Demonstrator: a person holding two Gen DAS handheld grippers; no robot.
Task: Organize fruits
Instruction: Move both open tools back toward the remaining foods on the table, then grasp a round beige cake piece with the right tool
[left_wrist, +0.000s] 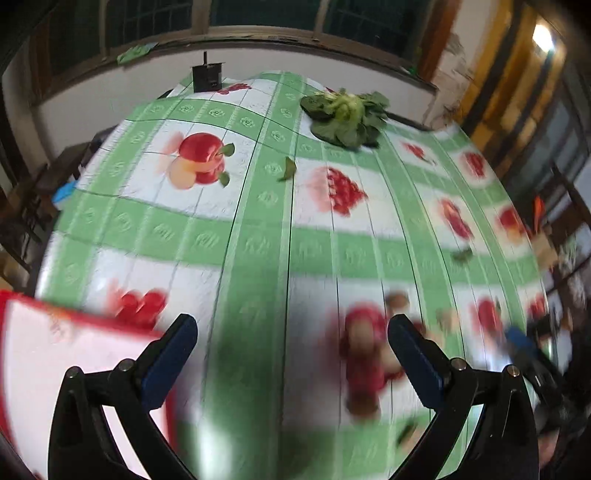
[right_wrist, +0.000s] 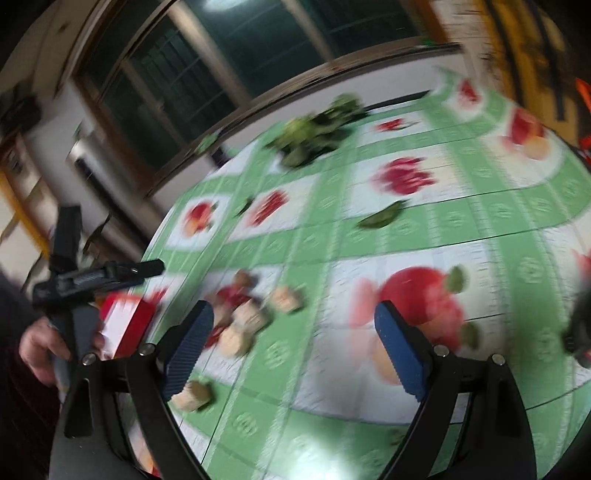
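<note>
Several small tan round fruits (right_wrist: 251, 317) lie loose on the green-and-white tablecloth (right_wrist: 461, 221), blurred, just beyond my right gripper's left finger. One more fruit (right_wrist: 192, 397) lies under that finger. My right gripper (right_wrist: 295, 332) is open, with bare cloth between its blue pads. The left wrist view shows the same fruits (left_wrist: 397, 300) as brown smudges beside my left gripper's right finger. My left gripper (left_wrist: 291, 332) is open and holds nothing. A white box with a red rim (left_wrist: 55, 350) sits at its lower left, and the box (right_wrist: 125, 321) lies left of the fruits.
A head of leafy greens (left_wrist: 345, 114) lies at the table's far side, with a loose leaf (left_wrist: 288, 168) nearer. A second leaf (right_wrist: 382, 218) lies mid-table. A small black box (left_wrist: 207, 75) stands at the far edge. A hand (right_wrist: 37, 347) grips the other tool's handle.
</note>
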